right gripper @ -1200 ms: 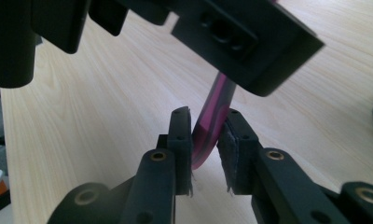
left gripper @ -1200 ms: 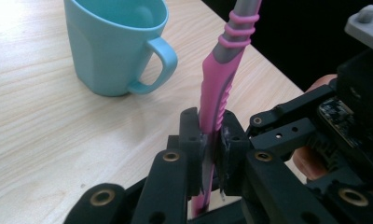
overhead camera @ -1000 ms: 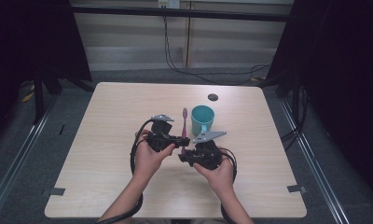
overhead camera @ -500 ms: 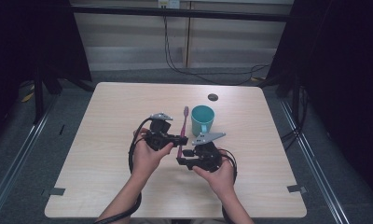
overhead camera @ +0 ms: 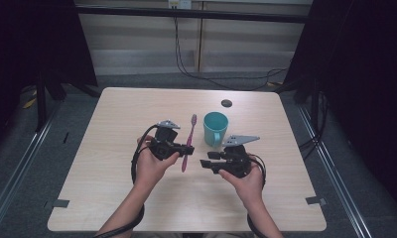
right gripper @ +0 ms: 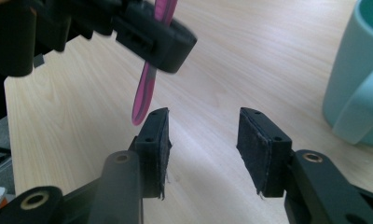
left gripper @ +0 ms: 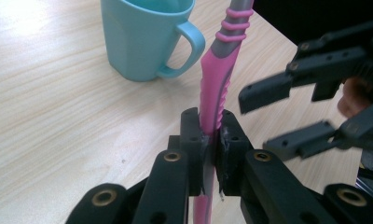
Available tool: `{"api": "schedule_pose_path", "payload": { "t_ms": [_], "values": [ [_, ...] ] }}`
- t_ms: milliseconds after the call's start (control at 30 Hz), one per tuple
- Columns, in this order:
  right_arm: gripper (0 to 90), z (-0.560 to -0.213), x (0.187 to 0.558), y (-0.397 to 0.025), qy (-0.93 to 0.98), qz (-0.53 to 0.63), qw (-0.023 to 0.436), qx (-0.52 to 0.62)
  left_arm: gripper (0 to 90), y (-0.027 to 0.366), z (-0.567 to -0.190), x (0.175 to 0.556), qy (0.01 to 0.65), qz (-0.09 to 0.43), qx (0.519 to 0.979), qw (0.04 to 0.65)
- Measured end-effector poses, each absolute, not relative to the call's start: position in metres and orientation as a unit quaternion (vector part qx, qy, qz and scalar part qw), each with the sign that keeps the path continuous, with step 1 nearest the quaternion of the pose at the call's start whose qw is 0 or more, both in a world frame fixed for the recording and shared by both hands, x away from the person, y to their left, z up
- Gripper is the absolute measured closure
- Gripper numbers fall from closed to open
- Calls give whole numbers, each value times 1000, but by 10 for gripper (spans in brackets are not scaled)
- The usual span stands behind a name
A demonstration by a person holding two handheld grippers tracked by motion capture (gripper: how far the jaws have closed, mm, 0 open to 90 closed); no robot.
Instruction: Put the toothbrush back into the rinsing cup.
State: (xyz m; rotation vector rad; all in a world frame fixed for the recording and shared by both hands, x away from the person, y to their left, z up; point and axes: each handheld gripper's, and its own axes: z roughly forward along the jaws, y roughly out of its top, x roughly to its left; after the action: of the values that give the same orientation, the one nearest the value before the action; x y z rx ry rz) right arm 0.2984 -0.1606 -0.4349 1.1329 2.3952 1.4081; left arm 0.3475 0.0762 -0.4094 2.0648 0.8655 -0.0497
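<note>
Pink toothbrush [overhead camera: 188, 143] now lifted clear off surface [overhead camera: 112, 148], just left of teal mug [overhead camera: 215, 129]; clamped mid-handle in left gripper [overhead camera: 186, 148]. Right gripper [overhead camera: 205, 164] agape below mug. Ready for dropping in, probably.

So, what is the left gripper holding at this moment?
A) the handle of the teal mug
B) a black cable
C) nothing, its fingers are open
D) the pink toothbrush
D: the left gripper has its fingers closed on the pink toothbrush, while the teal mug stands apart on the table.
</note>
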Motion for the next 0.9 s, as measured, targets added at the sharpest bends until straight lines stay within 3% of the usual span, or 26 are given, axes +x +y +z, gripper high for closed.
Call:
{"api": "schedule_pose_path", "payload": {
  "t_ms": [533,900],
  "values": [
    [545,-405,306,-170,770,501,69,389,835,67,-413,345,347,-23,831,434],
    [599,-388,314,-160,764,505,70,395,835,54,-412,340,333,-29,833,442]
  ]
}}
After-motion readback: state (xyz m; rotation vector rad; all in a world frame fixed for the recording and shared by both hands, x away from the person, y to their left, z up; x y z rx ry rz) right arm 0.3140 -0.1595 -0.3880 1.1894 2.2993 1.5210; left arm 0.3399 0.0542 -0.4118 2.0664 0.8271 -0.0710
